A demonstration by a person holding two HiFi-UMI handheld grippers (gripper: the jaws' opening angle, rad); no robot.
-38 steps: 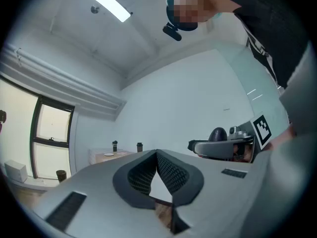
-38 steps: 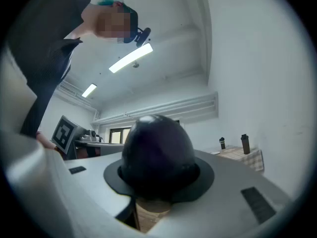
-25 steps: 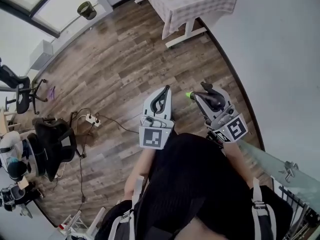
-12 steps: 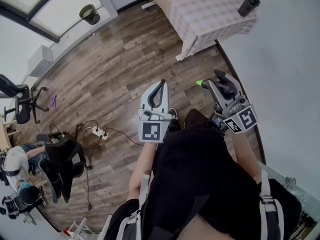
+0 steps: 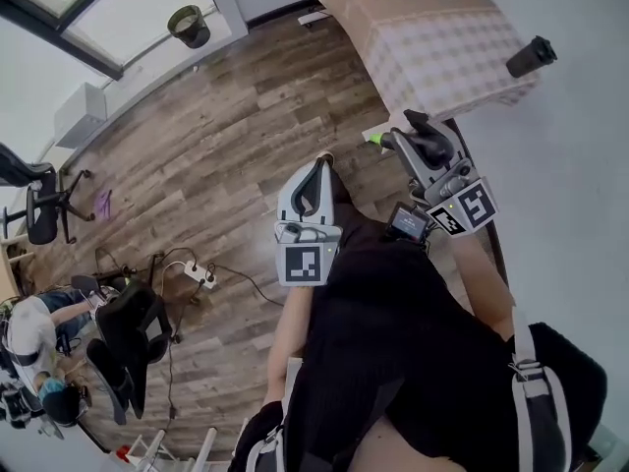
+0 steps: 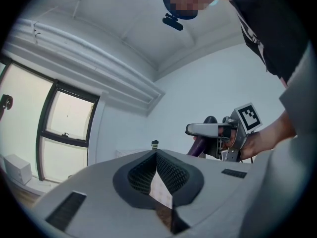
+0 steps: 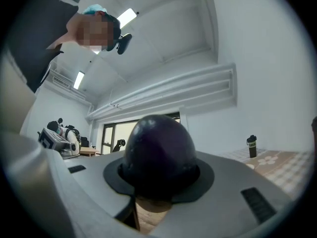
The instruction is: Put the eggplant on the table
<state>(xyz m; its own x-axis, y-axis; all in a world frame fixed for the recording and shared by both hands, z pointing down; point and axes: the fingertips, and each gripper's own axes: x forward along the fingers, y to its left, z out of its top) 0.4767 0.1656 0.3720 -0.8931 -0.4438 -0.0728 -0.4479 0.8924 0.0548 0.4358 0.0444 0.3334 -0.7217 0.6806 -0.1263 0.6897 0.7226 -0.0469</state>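
**Head view.** The right gripper [image 5: 421, 136] hangs over the brown wood-plank floor [image 5: 216, 126], just near of the table with the beige checked cloth [image 5: 442, 37]. Of its load, only a green stem tip shows, at its left side. A black cylindrical bottle [image 5: 531, 57] stands at the table's right edge.

**Right gripper view.** The load is a glossy dark purple eggplant [image 7: 157, 152]. Its rounded end fills the gap, and both pads press on it, held fairly wide apart by it.

**Left gripper view.** On the left gripper [image 6: 156, 155], the ribbed pads meet with nothing between them.
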